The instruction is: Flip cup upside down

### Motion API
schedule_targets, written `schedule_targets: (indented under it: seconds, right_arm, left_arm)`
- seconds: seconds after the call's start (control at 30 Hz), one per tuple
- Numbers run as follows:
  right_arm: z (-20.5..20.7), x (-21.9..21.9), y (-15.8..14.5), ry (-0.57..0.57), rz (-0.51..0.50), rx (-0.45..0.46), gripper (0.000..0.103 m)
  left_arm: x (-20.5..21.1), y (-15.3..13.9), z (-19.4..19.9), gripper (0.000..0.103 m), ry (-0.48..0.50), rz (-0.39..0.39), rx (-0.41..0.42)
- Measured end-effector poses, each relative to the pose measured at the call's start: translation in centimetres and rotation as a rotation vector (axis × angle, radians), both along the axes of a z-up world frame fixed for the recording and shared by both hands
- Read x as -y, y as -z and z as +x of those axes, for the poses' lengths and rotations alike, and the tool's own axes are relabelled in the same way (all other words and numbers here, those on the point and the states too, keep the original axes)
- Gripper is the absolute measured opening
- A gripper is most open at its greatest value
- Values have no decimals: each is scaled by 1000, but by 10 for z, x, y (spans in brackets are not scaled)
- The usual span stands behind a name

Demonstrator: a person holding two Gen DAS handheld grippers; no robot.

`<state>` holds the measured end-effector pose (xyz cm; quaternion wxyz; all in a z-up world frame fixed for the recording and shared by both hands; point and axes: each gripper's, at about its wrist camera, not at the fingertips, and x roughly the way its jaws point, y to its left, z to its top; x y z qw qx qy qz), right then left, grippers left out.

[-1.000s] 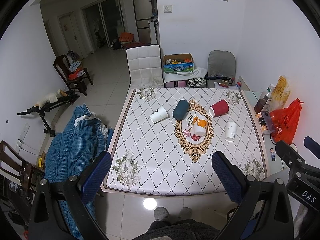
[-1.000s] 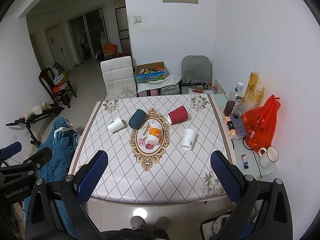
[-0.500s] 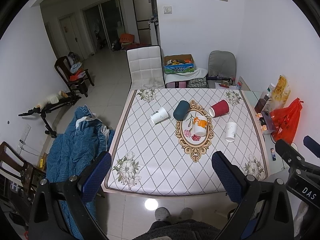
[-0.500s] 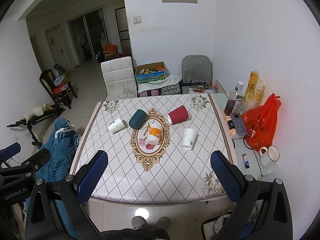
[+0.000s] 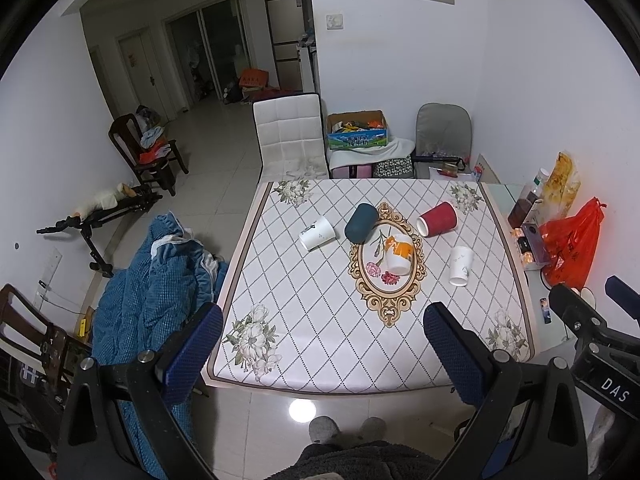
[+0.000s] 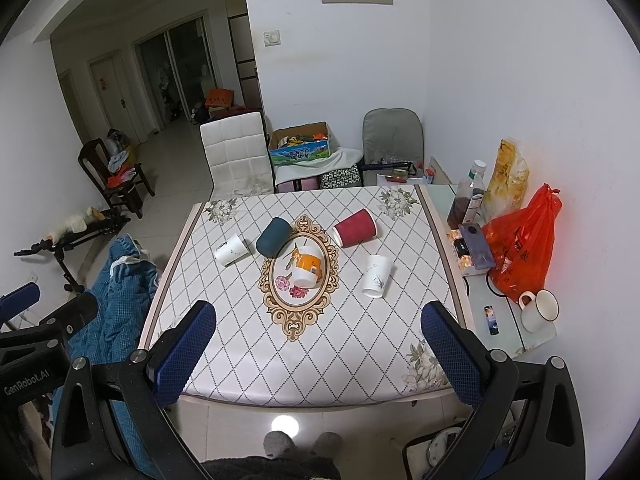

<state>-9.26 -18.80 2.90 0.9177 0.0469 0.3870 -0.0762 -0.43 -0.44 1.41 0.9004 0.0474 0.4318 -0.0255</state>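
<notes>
Holding both grippers spread wide and empty, I see my left gripper (image 5: 322,344) and right gripper (image 6: 318,342) low in the frame, above the near edge of the table (image 5: 320,368). Mid-frame, five cups lie tipped over: the orange-and-white cup (image 5: 398,254) on the oval medallion, the teal cup (image 5: 361,223), red cup (image 5: 437,219) and two white cups (image 5: 317,233) around it.

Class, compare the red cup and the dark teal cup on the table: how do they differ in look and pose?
The red cup lies right of the oval medallion with its pale open mouth facing the camera; the dark teal cup lies left of the medallion, only its dark outside showing. The red cup looks ribbed, the dark teal cup smooth. Both lie on their sides on the table.
</notes>
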Motion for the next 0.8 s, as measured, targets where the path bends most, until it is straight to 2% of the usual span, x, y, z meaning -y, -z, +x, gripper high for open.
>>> schedule_targets:
  seconds: [0.33, 0.6, 0.8]
  right_arm:
    - [-3, 1, 6, -6, 8, -9, 103]
    - [19, 9, 24, -11, 13, -55, 103]
    - [45, 17, 54, -29, 15, -120, 103]
  left_arm:
    - [5, 0, 6, 103, -2, -2, -17]
    - [8, 23, 20, 103, -32, -3, -56]
    - [13, 49, 34, 103, -65, 7, -108]
